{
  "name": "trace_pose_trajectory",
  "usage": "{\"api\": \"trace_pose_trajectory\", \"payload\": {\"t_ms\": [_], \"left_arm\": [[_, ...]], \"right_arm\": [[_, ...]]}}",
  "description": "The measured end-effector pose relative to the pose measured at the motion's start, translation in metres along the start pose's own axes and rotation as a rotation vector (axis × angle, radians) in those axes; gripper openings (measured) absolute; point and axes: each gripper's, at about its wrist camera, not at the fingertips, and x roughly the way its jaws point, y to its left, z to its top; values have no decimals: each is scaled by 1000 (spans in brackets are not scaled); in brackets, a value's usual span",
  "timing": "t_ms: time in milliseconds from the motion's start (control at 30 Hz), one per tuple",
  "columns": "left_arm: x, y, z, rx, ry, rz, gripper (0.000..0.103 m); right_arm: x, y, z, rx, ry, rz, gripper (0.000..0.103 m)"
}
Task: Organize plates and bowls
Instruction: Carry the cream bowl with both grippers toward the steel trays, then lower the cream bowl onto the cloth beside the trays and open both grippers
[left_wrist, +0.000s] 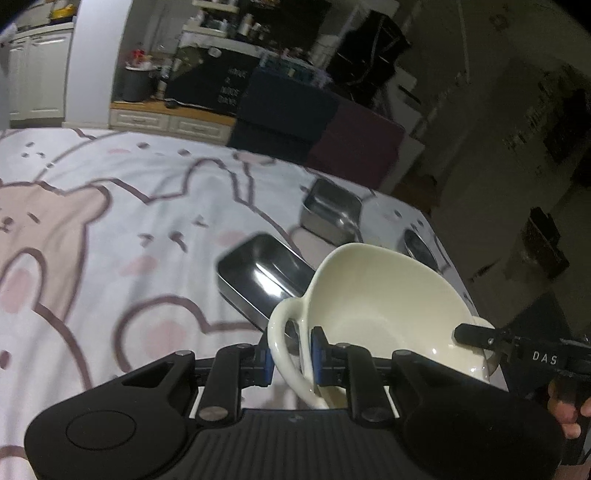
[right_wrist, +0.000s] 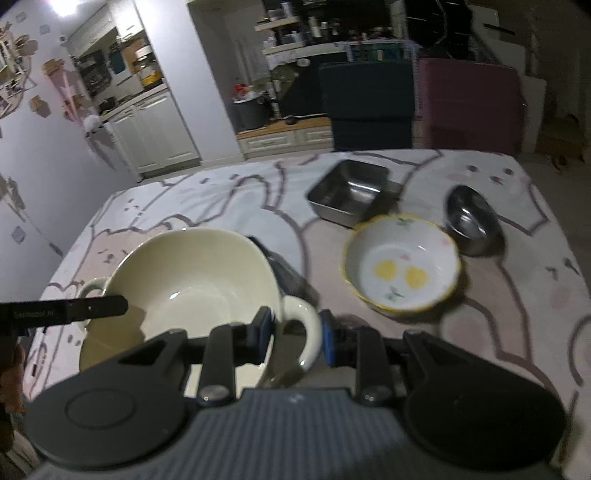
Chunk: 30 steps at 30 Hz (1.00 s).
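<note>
Left gripper (left_wrist: 290, 350), right gripper (right_wrist: 295, 334): jaws clamped, angled downward.

The cream two-handled bowl (right_wrist: 192, 291) looks like glazed ceramic, smooth and glossy. Just beyond the right gripper's blue pads (right_wrist: 264, 332), the flower-painted bowl (right_wrist: 402, 262) has the same shiny glaze. Farther ahead, the square steel tray (right_wrist: 349, 192) and round steel bowl (right_wrist: 474, 221) look brushed yet reflective. The bear-print tablecloth (right_wrist: 517, 295) is matt cloth. The left gripper's (left_wrist: 290, 354) body is matt black plastic.

A bear cloth (right_wrist: 207, 192) covers the table, with a square tin (right_wrist: 349, 194), metal bowl (right_wrist: 474, 225) and flowery bowl (right_wrist: 402, 264) far right.
</note>
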Motion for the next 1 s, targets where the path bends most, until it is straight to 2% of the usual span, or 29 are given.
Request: {"api": "trace_pose_trajectory", "payload": {"t_ms": [233, 500, 1000], "left_arm": [[33, -10, -27, 15, 69, -25, 22], [52, -2, -49, -19, 117, -28, 24], [72, 5, -56, -19, 175, -11, 27]], "right_arm": [[-8, -31, -28, 11, 40, -52, 33], [4, -37, -44, -35, 113, -81, 32], [28, -31, -43, -79, 175, -106, 32]]}}
